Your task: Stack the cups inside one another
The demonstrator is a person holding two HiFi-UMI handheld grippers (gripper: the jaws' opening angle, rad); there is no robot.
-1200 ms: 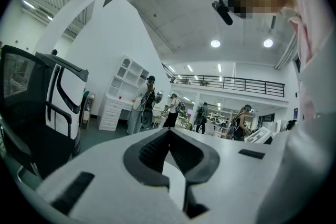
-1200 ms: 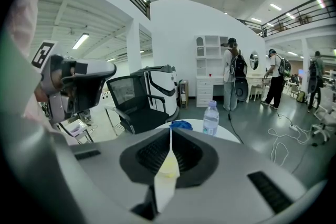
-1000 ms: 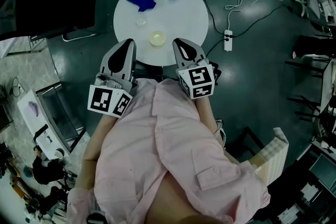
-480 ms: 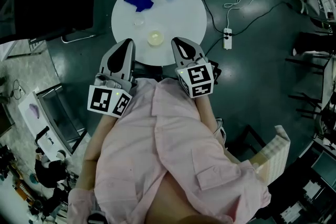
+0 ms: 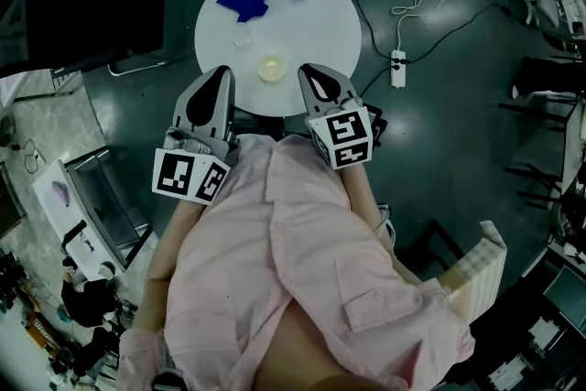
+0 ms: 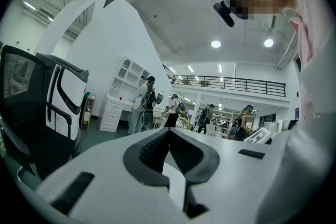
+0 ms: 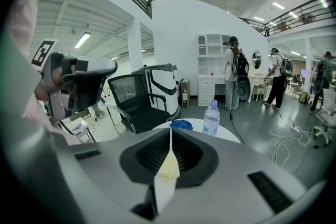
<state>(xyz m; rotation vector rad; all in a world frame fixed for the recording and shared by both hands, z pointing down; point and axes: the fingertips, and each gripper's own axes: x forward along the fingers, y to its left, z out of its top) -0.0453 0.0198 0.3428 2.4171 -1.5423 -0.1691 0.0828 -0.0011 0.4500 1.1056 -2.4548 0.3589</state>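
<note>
The left gripper (image 5: 222, 74) and the right gripper (image 5: 308, 72) are hovering at the near edge of the round white counter (image 5: 322, 25), each with its jaws pressed together and gripping nothing. The pale yellow plastic cup (image 5: 272, 67) is standing on the counter between their tips, and the small clear plastic cup (image 5: 243, 37) is sitting apart, just beyond it

Both grippers held side by side, apart, in front of chest, tips pointing forward.

Left gripper (image 5: 222, 74): jaws together, nothing between them. Points about level. Left cube (image 5: 190, 176) at its rear end.

Right gripper (image 5: 309, 74): jaws together, nothing gripped. Tipped a little downward. Right cube (image 5: 343, 139) at its rear end.

Left forearm (image 5: 157, 266) runs back along side of body. Right sleeve (image 5: 359, 190), pink, comes up to right cube.
</note>
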